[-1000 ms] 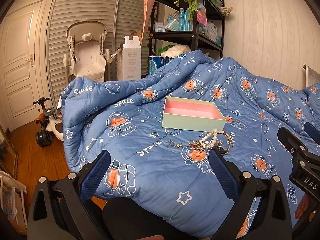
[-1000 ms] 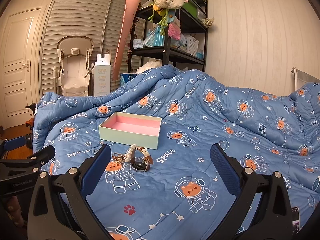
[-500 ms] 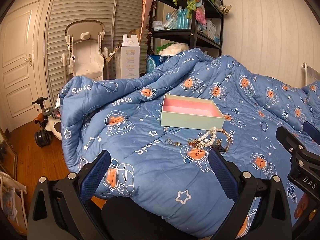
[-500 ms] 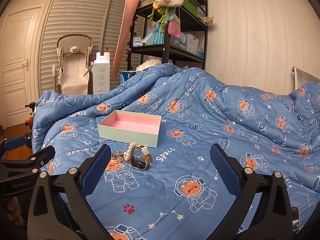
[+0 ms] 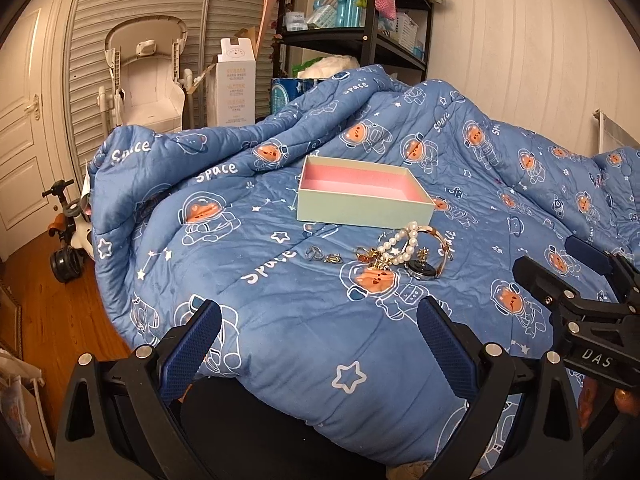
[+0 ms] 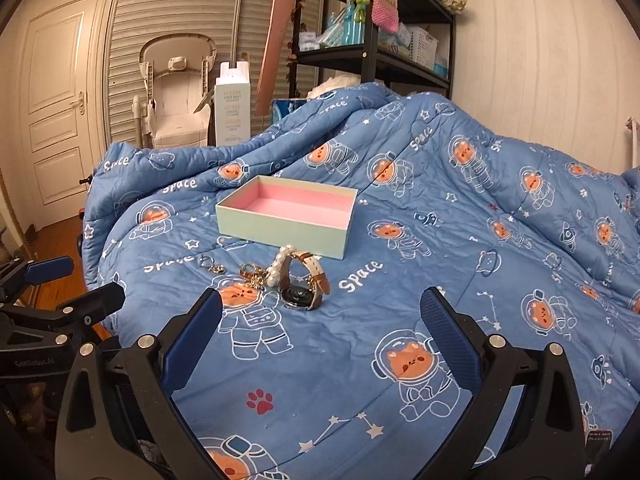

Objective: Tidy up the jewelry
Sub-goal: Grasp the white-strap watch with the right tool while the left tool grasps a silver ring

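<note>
A mint box with pink lining (image 5: 362,205) (image 6: 286,224) sits open and empty on the blue quilt. Just in front of it lies a pile of jewelry: a pearl bracelet (image 5: 396,245) (image 6: 280,261), a watch with a tan strap (image 5: 428,266) (image 6: 306,290), gold pieces (image 5: 370,258) (image 6: 252,274) and small rings (image 5: 320,255) (image 6: 212,265). My left gripper (image 5: 318,346) is open and empty, below and short of the pile. My right gripper (image 6: 320,340) is open and empty, close in front of the watch. Each gripper shows at the edge of the other's view.
The quilt (image 6: 460,240) is rumpled, rising in folds behind the box. Past the bed's left edge are wood floor (image 5: 48,320), a toy trike (image 5: 66,236), a baby seat (image 5: 146,80), a tall carton (image 5: 236,80) and a black shelf unit (image 5: 360,32).
Both grippers have moved forward, closer to the jewelry pile and the box, which now appear larger. Both stay open and empty.
</note>
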Demonstrator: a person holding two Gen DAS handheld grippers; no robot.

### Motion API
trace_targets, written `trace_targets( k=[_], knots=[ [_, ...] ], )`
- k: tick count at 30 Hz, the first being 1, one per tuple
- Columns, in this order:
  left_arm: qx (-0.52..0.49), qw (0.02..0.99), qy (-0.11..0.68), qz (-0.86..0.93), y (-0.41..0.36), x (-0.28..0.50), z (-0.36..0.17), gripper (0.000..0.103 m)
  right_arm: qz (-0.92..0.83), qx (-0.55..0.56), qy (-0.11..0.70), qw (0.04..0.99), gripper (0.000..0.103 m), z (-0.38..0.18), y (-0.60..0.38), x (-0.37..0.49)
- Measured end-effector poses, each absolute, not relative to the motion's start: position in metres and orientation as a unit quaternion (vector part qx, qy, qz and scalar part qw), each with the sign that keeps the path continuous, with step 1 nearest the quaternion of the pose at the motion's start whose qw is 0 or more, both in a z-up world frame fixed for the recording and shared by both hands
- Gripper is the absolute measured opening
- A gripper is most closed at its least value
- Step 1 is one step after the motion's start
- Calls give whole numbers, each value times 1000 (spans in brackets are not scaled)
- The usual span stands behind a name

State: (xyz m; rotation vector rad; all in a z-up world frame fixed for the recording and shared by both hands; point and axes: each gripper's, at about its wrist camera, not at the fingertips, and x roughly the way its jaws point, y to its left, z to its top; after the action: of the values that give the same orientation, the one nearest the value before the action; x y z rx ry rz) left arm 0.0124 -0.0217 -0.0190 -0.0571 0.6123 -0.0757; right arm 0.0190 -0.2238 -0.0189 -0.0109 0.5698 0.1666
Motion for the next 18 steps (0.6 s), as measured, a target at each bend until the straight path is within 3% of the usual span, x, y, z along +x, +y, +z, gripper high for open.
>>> trace_targets(
  k=[16, 18],
  knots=[
    [-57, 924, 368, -90, -8, 53, -45, 96, 180, 62, 400, 897, 98, -55, -241, 93],
    [-40, 921, 374, -105, -10, 61, -48, 95, 184, 54, 403, 895, 92, -58, -240, 102]
  ],
)
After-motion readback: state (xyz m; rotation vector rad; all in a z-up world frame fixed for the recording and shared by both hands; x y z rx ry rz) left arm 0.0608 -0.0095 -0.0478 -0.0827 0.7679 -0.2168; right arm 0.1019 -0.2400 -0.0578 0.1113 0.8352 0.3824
